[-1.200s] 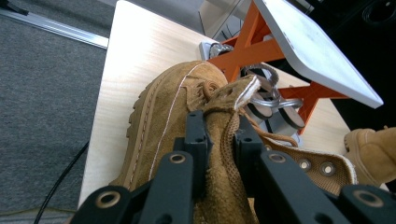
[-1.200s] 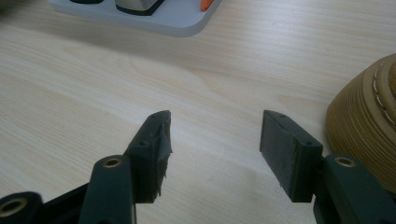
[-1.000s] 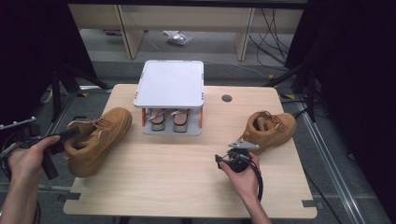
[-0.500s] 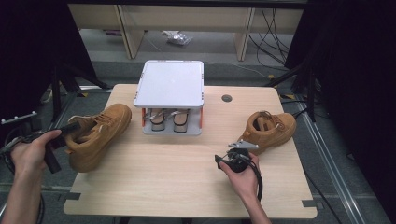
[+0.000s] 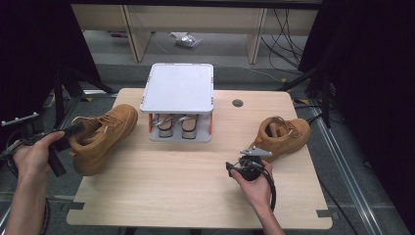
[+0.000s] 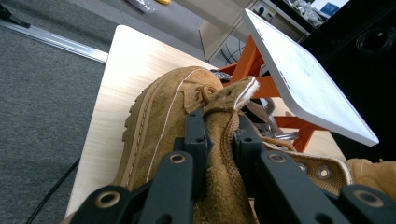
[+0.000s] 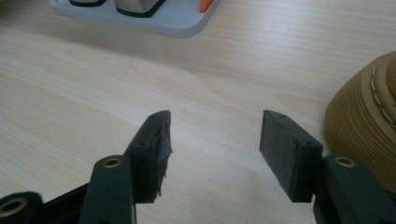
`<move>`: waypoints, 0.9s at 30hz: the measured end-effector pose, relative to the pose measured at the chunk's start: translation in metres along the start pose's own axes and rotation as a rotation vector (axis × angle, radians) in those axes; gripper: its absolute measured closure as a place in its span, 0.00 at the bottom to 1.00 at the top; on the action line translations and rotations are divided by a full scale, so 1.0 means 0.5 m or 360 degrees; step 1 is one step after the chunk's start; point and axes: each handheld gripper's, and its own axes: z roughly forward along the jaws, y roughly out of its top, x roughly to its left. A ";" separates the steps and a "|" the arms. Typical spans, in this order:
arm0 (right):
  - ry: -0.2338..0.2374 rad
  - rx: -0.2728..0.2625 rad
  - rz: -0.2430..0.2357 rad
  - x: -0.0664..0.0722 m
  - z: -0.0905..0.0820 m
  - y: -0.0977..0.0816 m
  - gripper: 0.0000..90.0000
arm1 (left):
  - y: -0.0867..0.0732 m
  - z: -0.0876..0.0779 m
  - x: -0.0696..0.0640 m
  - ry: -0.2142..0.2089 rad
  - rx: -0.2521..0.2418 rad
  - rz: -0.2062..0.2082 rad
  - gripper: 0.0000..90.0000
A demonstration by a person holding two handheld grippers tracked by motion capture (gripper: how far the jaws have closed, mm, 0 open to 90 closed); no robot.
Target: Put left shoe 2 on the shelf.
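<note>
A tan suede boot point(image 5: 105, 132) lies at the table's left, toe pointing to the rack. My left gripper point(image 5: 63, 139) is shut on the suede flap at its heel end; in the left gripper view both jaws of that gripper point(image 6: 220, 126) pinch this flap of the boot point(image 6: 159, 116). A second tan boot point(image 5: 284, 134) stands at the right. My right gripper point(image 5: 243, 159) rests low over the table just left of it, open, with nothing between its jaws point(image 7: 215, 121). The boot's toe point(image 7: 369, 121) shows at the right edge of the right gripper view.
A small shoe rack with a white top point(image 5: 178, 88) and orange posts stands at the table's back middle, with a pair of shoes point(image 5: 173, 125) on its lower shelf. Its top point(image 6: 303, 79) and its base point(image 7: 177, 23) show close to the grippers. A round hole point(image 5: 238, 103) is in the tabletop.
My left hand has shifted slightly with the boot's heel end in its grip. The right hand and the right boot have stayed where they were.
</note>
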 end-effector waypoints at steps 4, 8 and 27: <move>0.0009 -0.0003 0.0000 -0.002 -0.001 0.000 0.49 | 0.002 0.006 -0.002 0.0001 -0.0002 -0.0005 0.89; 0.0007 -0.0002 0.0000 -0.002 -0.001 0.000 0.49 | 0.005 0.010 -0.003 0.0001 -0.0006 -0.0016 0.89; -0.0007 -0.0004 0.0009 -0.005 -0.003 0.000 0.49 | 0.026 0.022 -0.016 -0.0002 -0.0050 -0.0041 0.89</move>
